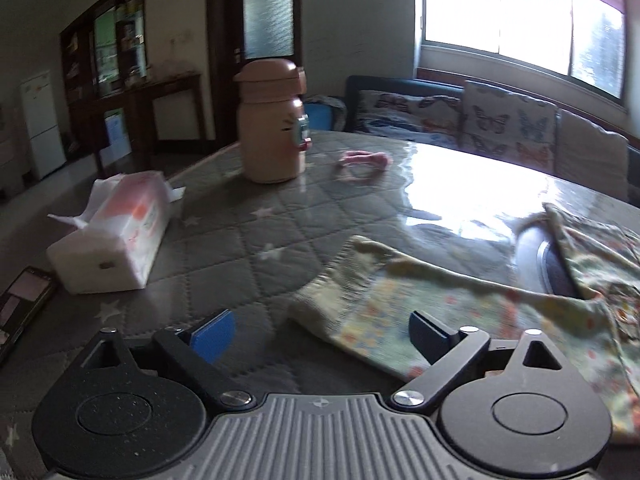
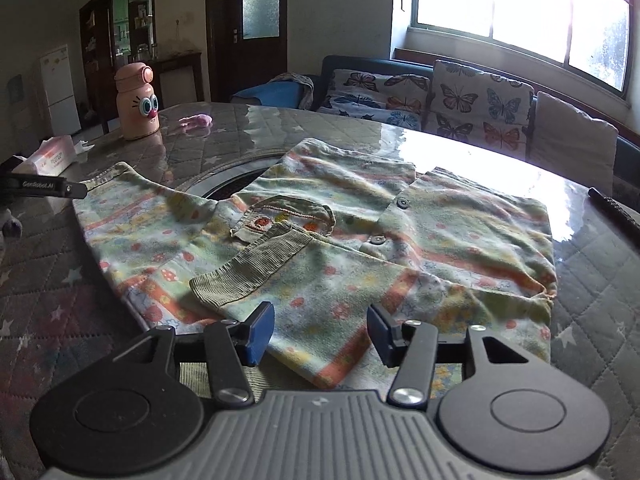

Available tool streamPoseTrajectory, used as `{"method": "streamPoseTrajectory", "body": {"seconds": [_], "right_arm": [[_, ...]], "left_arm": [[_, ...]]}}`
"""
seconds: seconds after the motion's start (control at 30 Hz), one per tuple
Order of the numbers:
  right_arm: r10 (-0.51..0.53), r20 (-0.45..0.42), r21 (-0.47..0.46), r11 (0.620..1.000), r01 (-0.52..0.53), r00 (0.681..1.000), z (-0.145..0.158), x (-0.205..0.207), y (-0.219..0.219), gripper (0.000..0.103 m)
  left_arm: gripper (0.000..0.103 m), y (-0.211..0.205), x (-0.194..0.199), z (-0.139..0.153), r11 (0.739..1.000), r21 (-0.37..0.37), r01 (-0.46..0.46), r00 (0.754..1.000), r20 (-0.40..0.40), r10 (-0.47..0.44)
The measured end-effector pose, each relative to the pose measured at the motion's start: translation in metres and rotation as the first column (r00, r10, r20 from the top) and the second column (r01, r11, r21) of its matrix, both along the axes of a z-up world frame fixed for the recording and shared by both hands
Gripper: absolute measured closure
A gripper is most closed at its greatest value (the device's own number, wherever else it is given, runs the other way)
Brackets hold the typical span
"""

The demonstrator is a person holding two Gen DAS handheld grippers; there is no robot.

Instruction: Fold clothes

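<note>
Currently both tools stood spread: left tool [image 1: 322, 338] beside the shirt's cuff [image 1: 320, 296], right tool [image 2: 320, 334] over the folded sleeve [image 2: 296, 292]; pinch edges squarely.

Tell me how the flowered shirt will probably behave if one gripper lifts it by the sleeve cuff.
The flowered shirt looks like soft knit and lies in folds, so it would likely sag and unfold. The ribbed sleeve cuff looks thicker, so it probably gives a firmer hold. The table looks glossy, so the rest may slide along.
</note>
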State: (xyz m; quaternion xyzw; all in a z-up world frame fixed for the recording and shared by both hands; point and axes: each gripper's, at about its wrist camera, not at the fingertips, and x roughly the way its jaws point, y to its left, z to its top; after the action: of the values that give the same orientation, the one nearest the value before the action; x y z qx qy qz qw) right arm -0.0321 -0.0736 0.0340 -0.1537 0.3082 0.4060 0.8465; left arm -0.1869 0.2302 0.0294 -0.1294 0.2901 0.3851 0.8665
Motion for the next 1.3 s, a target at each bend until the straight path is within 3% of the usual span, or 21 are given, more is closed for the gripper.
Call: {"method": "streamPoseTrajectory", "body": {"seconds": [0.13,0.4,0.63,0.83,0.93,1.03,1.3], "right_arm": [[-0.008,-0.009,0.006,1.0,0.008,1.0,0.0,0.0,-0.001,0.05],[-0.011,-0.016,0.011,1.0,0.011,1.0,0.002,-0.001,-0.001,0.05],[-0.018,-0.016,0.031,0.999,0.019,1.0,0.006,-0.003,-0.006,0.05],[-0.043,-0.019,0.056,0.997,0.044,0.999,0.01,-0.002,-0.015,0.05],[-0.057,-0.02,0.07,0.996,0.058,0.998,0.011,-0.001,-0.02,0.05],[-0.072,-0.034,0.09,0.993,0.074,0.997,0.012,0.001,-0.026,0.05],[-0.162,-0.05,0.148,0.975,0.168,0.985,0.019,0.012,-0.055,0.051]], "left_arm": [[0.028,0.019,-0.005,-0.005,0.998,-0.059,-0.036,0.999,0.011,0.037],[0.05,0.013,-0.002,-0.005,1.0,-0.029,0.01,1.0,0.015,-0.01],[0.091,0.01,0.0,-0.003,0.995,-0.067,0.067,0.996,0.07,-0.062],[0.093,-0.008,-0.002,0.019,0.984,-0.112,0.135,0.976,0.184,-0.113],[0.093,-0.029,0.003,0.038,0.967,-0.111,0.228,0.948,0.253,-0.194],[0.093,-0.059,0.015,0.057,0.931,-0.098,0.35,0.899,0.314,-0.305],[0.094,-0.144,0.072,0.077,0.775,-0.091,0.625,0.733,0.411,-0.543]]}}
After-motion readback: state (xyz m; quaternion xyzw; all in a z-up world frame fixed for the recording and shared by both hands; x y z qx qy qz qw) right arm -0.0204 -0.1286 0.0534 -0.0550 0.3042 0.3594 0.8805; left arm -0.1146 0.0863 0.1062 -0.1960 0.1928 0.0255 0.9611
